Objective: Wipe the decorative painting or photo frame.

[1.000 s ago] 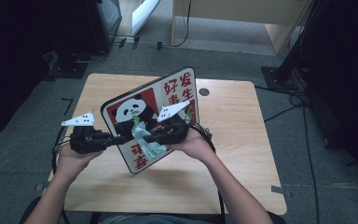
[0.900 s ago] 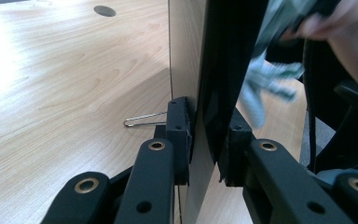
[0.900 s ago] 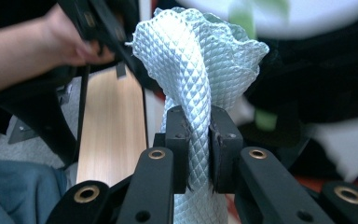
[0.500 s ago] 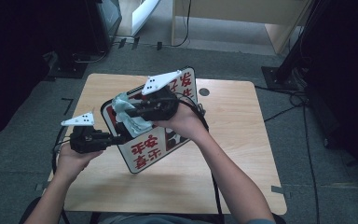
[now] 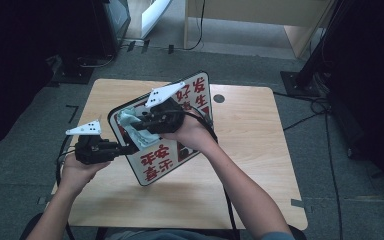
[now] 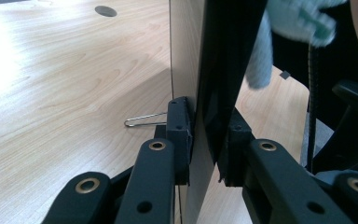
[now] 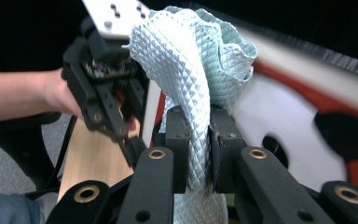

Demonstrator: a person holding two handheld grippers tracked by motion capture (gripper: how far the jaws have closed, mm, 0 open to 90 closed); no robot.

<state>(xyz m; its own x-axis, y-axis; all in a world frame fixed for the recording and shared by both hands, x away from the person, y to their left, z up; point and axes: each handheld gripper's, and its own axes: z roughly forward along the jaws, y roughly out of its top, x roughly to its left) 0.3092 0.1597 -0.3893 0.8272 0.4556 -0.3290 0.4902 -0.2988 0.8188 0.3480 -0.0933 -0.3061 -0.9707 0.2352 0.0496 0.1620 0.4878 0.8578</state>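
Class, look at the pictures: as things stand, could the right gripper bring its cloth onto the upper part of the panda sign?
Probably yes. The right gripper holds the cloth against the sign, which the left gripper clamps by its edge and keeps tilted up; nothing lies between.

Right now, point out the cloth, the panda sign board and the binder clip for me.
cloth (image 7: 191, 70), right gripper view, on its quilted fold above the jaws
panda sign board (image 5: 155, 165), high view, on its white lower corner
binder clip (image 6: 140, 121), left gripper view, on its wire handle
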